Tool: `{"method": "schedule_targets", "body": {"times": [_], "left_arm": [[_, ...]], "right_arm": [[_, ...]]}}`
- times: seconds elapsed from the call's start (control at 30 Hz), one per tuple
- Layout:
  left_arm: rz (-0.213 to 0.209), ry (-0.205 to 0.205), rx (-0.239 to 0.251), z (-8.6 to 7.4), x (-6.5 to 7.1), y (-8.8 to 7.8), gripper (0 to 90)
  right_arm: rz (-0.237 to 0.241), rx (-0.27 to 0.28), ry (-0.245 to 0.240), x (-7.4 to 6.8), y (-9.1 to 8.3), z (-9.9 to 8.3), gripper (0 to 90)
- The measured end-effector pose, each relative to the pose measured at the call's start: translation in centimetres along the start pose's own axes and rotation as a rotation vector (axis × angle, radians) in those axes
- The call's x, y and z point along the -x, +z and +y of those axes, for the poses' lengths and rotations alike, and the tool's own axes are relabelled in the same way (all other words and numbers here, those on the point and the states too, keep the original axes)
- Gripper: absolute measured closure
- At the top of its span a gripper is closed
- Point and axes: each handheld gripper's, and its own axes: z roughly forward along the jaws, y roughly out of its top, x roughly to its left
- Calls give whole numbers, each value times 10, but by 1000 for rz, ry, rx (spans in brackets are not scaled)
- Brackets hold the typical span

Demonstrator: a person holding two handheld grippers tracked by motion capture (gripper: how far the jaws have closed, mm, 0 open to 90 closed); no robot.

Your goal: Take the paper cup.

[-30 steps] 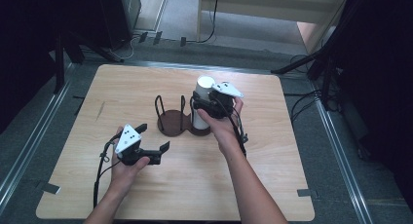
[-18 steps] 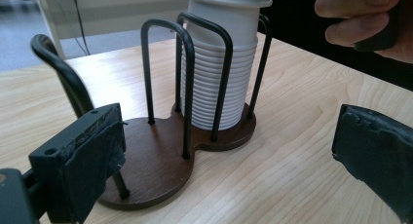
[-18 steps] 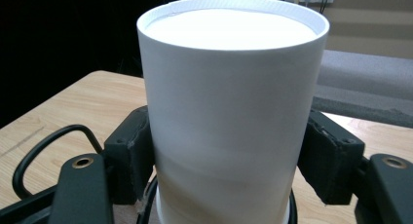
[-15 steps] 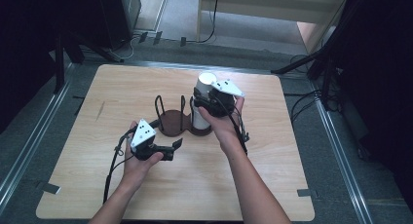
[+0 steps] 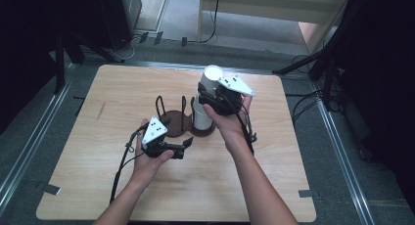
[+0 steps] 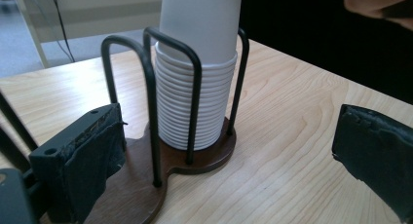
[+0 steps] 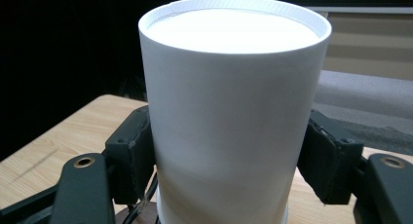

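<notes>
A white paper cup (image 5: 212,74), bottom up, sits between the jaws of my right gripper (image 5: 209,94), which is shut on it just above the cup stack (image 5: 199,118). The jaws have just been closing with this cup between them. In the right gripper view both pads (image 7: 131,156) press the cup (image 7: 229,97) at its sides. The stack (image 6: 195,107) stands inside the black wire loops (image 6: 148,87) of a brown wooden holder (image 6: 146,190). My left gripper (image 5: 184,146) is open, low at the holder's near left edge, with nothing between its pads (image 6: 92,156).
The holder's left ring of wire loops (image 5: 166,107) has no cups in it. Bare wooden tabletop (image 5: 274,176) lies all round. A metal rail (image 5: 337,146) runs past the table's right edge, with cables and dark stands beyond.
My left gripper has moved right, up to the holder's base. My right gripper has risen a little with the top cup, which now stands higher above the stack.
</notes>
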Motion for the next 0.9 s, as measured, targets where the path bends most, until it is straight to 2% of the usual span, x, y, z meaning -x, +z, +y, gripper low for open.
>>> {"method": "schedule_targets", "body": {"times": [0.1, 0.27, 0.5, 0.73, 0.9], "left_arm": [[-6, -3, 4, 1, 3, 2, 0], [-28, -2, 12, 6, 11, 9, 0], [-51, 11, 12, 8, 19, 13, 0], [-70, 17, 15, 10, 24, 13, 0], [-88, 24, 20, 12, 27, 13, 0]], "right_arm": [[0, 9, 5, 2, -6, 3, 295], [7, 14, 5, 8, -30, 9, 294], [27, -7, -9, 10, -50, 4, 292], [56, -9, -36, 6, -66, -2, 291], [80, -21, -39, 2, -74, -7, 291]]}}
